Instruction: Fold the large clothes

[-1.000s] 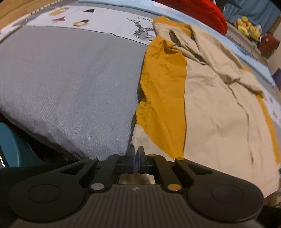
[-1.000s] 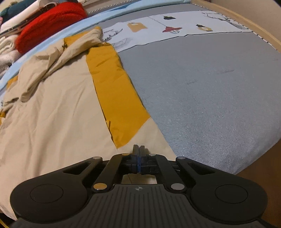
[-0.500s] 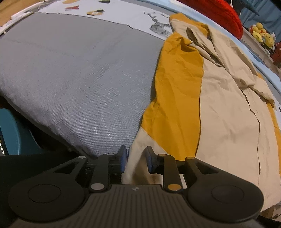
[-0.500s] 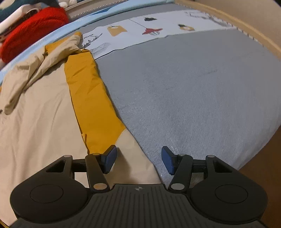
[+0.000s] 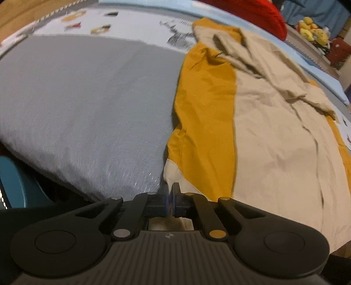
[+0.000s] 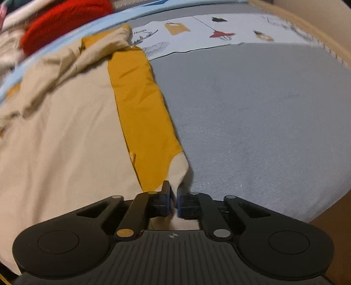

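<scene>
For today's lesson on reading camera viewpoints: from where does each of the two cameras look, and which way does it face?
Left wrist view: sits on the left gripper, facing across the grey bed cover; the beige-and-mustard cloth garment lies right, its corner between the nearly closed fingers.
Right wrist view: sits on the right gripper, facing across the same cover; the garment lies left, its corner pinched.
Shared: garment, grey cover, red knitted item, illustrated white sheet.
</scene>
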Demonstrator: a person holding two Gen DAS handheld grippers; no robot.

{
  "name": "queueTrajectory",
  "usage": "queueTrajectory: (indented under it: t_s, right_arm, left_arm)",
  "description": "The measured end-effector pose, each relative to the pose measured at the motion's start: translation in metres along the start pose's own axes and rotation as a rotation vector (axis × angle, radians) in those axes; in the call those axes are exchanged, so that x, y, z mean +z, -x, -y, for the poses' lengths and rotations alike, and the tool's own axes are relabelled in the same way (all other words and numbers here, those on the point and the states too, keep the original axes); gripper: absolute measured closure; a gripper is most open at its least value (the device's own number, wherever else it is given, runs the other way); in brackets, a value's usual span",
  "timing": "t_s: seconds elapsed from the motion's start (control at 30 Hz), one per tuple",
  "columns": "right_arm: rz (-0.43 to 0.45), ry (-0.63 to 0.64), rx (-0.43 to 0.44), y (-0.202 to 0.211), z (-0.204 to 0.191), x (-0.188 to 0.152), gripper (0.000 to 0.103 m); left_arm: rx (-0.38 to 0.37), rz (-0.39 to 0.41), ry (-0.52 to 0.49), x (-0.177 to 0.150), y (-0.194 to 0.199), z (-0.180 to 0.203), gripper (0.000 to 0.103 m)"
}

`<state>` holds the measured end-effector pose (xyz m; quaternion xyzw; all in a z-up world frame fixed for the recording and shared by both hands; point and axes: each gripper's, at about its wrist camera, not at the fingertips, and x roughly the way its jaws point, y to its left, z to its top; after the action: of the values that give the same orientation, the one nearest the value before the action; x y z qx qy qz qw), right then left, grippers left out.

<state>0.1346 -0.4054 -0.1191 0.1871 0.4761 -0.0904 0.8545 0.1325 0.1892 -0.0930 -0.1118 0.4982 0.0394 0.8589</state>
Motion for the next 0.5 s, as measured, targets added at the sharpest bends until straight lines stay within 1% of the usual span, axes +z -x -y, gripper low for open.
queueTrajectory:
  t_s: [0.07,0.13,0.27,0.33,0.37,0.5]
  right_arm:
    - [0.023,0.016,0.006,0.010,-0.005,0.000,0.100]
    - [0.059,0.026,0.030,0.028,-0.009,0.000,0.100]
    - [0.105,-0.022,0.137,0.065,-0.002,0.006,0.101]
    - [0.110,-0.047,0.179,0.083,0.002,0.008,0.101]
    - [0.108,-0.065,0.200,0.094,0.005,0.008,0.101]
    - [0.117,-0.111,0.278,0.136,0.012,0.004,0.101]
  left_arm:
    - [-0.021,0.033,-0.012,0.002,0.014,0.003,0.101]
    - [-0.045,0.062,-0.031,0.003,0.030,0.006,0.102]
    - [-0.095,0.121,-0.068,0.012,0.069,0.009,0.102]
    - [-0.144,0.158,-0.078,0.019,0.091,0.008,0.102]
    - [-0.172,0.170,-0.084,0.022,0.103,0.007,0.102]
    - [-0.239,0.196,-0.107,0.031,0.153,0.000,0.102]
